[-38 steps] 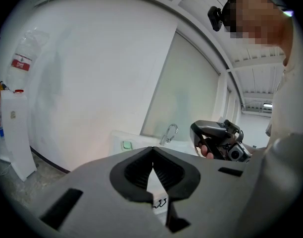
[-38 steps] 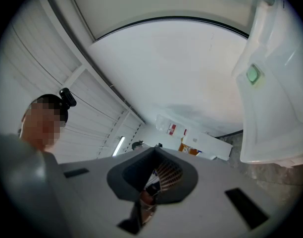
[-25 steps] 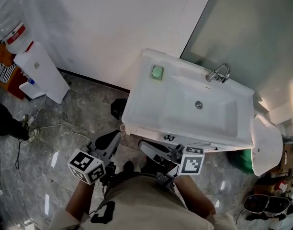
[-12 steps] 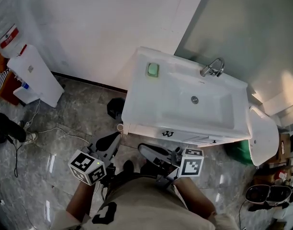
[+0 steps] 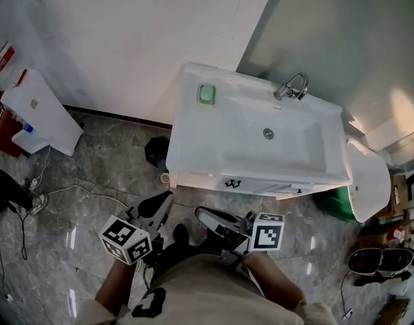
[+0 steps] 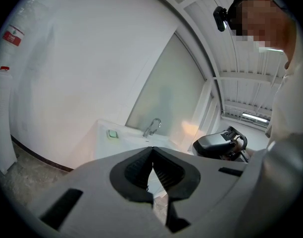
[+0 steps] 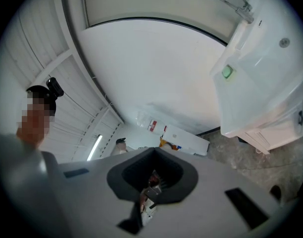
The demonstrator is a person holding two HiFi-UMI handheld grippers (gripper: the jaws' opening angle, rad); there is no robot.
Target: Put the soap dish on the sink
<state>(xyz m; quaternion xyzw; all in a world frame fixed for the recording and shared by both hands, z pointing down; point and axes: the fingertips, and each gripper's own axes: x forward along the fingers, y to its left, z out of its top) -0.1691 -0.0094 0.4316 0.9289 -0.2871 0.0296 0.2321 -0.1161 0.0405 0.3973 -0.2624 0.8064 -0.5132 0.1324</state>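
Tongs in both hands were clenched with nothing in them: the left tongs (image 5: 161,200) had their dark pads meeting at the tips in the left gripper view, and the right tongs (image 5: 205,215) were likewise pressed together in the right gripper view, with only far-off background showing through the notch behind the pads. Both were held low and close to the person's body over the grey marbled floor (image 5: 92,181), side by side and near each other. Ahead of both tongs and well apart from them, the white sink (image 5: 193,154) stood against the pale wall (image 5: 126,32). The green soap dish (image 5: 207,94) lay on the sink's flat top at its far left corner, beyond the basin from the tongs and roughly straight ahead of the right tongs, touched by neither. To the right of the dish along the same far edge stood the chrome faucet (image 5: 291,87), and the drain (image 5: 268,133) sat in the basin between the faucet and the tongs. Well off to the left of the left tongs, a white water dispenser (image 5: 34,110) stood by the wall. A small black object (image 5: 156,151) sat on the floor just beside the sink's left side, between the sink and the left tongs. Right of the right tongs, past the sink's right end, was a white oval fixture (image 5: 366,181) with something green (image 5: 335,205) beside it.
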